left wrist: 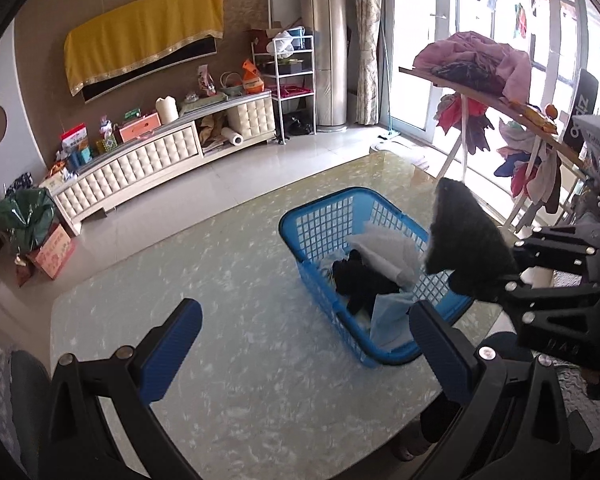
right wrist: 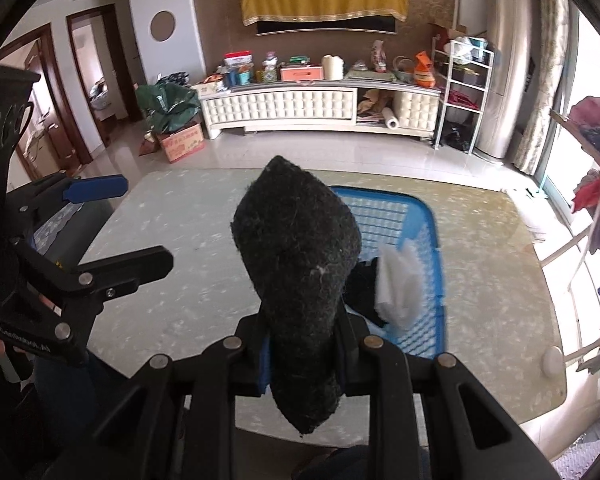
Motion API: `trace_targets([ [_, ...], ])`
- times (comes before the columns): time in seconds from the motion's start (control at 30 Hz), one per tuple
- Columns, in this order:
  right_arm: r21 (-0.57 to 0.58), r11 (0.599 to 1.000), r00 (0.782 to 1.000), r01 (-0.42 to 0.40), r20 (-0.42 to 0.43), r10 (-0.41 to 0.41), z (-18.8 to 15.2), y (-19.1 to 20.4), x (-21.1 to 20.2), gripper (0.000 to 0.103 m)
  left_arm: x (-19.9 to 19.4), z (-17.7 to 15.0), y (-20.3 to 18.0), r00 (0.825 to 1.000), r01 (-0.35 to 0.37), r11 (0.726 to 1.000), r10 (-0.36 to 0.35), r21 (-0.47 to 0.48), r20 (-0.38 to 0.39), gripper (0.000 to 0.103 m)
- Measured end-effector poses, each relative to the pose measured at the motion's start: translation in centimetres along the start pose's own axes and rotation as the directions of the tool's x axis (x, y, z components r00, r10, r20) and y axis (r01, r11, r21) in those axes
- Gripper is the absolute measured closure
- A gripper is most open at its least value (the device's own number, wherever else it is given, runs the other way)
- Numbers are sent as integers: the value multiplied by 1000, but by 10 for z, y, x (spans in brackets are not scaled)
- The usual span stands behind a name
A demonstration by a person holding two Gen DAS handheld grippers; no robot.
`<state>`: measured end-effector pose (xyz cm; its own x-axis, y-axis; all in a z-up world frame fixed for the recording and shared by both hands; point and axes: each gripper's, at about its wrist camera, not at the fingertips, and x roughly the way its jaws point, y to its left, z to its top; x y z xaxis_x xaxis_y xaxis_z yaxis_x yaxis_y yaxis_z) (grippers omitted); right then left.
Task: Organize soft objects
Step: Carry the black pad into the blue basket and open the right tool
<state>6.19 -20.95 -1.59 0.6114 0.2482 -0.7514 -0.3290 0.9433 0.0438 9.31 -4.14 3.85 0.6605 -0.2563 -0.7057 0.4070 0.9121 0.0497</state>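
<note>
A blue plastic basket [left wrist: 320,216] stands on the pale marble table [left wrist: 228,264] and holds black, white and light blue cloths. My right gripper [right wrist: 304,354] is shut on a black fuzzy sock [right wrist: 296,248], held up above the near side of the basket [right wrist: 392,208]; the sock also shows in the left wrist view [left wrist: 466,244]. My left gripper [left wrist: 300,344] is open and empty, low over the table just left of the basket; one of its blue pads [right wrist: 96,189] shows in the right wrist view.
A drying rack with a board of piled clothes [left wrist: 476,64] stands right of the table by the window. A long white TV cabinet [right wrist: 320,110] with clutter lines the far wall. A cardboard box and green bag [right wrist: 172,120] sit on the floor.
</note>
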Motion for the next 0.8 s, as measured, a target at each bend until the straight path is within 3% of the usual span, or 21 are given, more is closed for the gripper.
trace_targets([
  [0.4,47,999,998,28,-51,-25,-6,-20,27,81,54,10,-9,997,36,999,-34,27,-70,0],
  [0.8,54,999,985,7,-172,2,-5,-15,79,81,113,3,15,985,47,999,-50,-19,-163,0],
])
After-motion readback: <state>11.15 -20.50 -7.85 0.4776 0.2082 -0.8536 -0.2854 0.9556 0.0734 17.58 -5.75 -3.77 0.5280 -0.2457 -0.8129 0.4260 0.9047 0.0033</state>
